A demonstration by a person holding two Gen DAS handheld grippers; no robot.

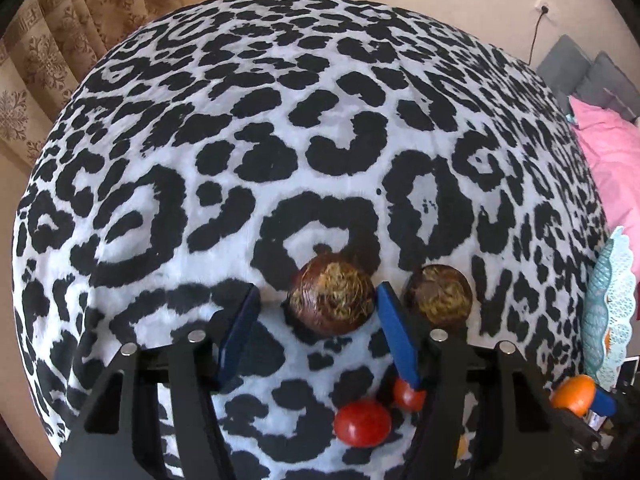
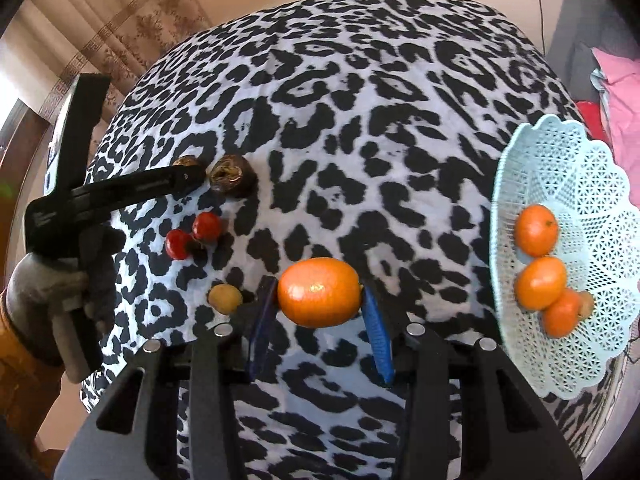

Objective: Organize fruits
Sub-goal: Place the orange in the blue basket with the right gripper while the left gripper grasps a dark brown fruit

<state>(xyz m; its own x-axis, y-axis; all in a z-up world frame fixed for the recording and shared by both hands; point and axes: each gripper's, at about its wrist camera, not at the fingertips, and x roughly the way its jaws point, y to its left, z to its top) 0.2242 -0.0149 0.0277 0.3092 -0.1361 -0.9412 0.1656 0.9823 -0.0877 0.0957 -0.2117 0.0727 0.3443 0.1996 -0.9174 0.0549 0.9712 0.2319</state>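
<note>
Fruits lie scattered on the leopard-print tabletop (image 2: pixel 360 120). Our right tool (image 2: pixel 320 320) grips an orange (image 2: pixel 319 292) between its blue fingers (image 2: pixel 376 336), closed against both sides. At the right edge a pale blue basket (image 2: pixel 600 340) holds three oranges (image 2: pixel 536 230). Our left tool (image 1: pixel 320 320) is wide open around a dark brown fruit (image 1: pixel 332 298), holding nothing; a second brown fruit (image 1: pixel 438 294) sits just right of it. Two red fruits (image 1: pixel 362 423) lie nearer us, and a small yellow fruit (image 2: pixel 225 299) nearer still.
</note>
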